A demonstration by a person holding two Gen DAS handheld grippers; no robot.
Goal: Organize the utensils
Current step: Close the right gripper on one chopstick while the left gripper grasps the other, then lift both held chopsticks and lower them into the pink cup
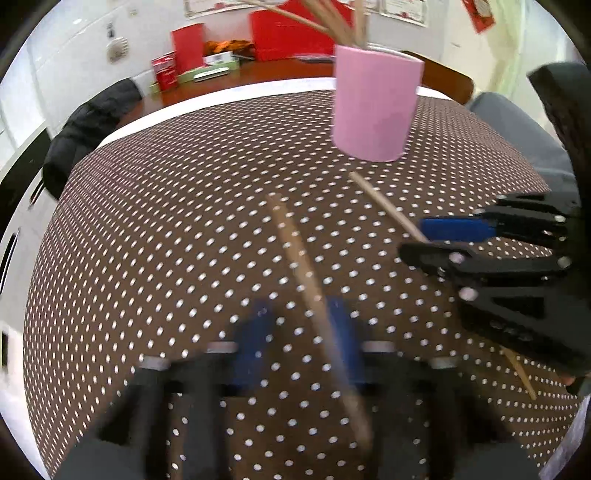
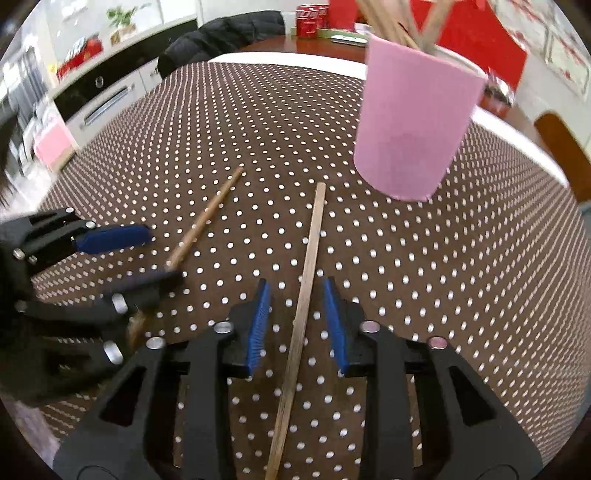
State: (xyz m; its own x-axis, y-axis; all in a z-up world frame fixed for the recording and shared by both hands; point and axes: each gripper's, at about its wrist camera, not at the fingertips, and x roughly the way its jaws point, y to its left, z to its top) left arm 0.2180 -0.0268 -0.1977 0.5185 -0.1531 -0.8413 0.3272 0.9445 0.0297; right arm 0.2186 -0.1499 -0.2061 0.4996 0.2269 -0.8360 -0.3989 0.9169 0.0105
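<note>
- Right tool [image 2: 297, 325]: jaws stand wide, blue pads [image 2: 258, 325] either side of a flat stick [image 2: 303, 306] without touching it; the stick lies on the surface and runs from 6 o'clock up toward 12 between the fingers.
- In the left view the right tool [image 1: 436, 240] comes in from 3 o'clock, fingers apart around that same stick [image 1: 384, 203], which points toward 11 o'clock.
- Left tool [image 1: 303, 339]: blurred; the pads [image 1: 255, 332] sit apart with a round stick [image 1: 295, 251] passing between them toward 12 o'clock. I cannot tell whether the pads touch it.
- In the right view the left tool [image 2: 144, 254] enters from 9 o'clock; its round stick [image 2: 207, 218] slants toward 1 o'clock, with one blue pad clear of it on the far side.
- The two sticks lie near each other, not touching.
- Pink cup [image 2: 413, 122] stands upright on the surface at 1 o'clock from the right tool, beyond the stick tips, apart from both; more sticks [image 2: 402, 22] stand in it, leaning out over the rim.
- Same cup [image 1: 373, 107] sits at 12 to 1 o'clock in the left view.
- Surface [image 2: 221, 129]: brown cloth with white dots.
- A dark jacket [image 1: 88, 129] hangs past the surface's edge at 10 o'clock in the left view.
</note>
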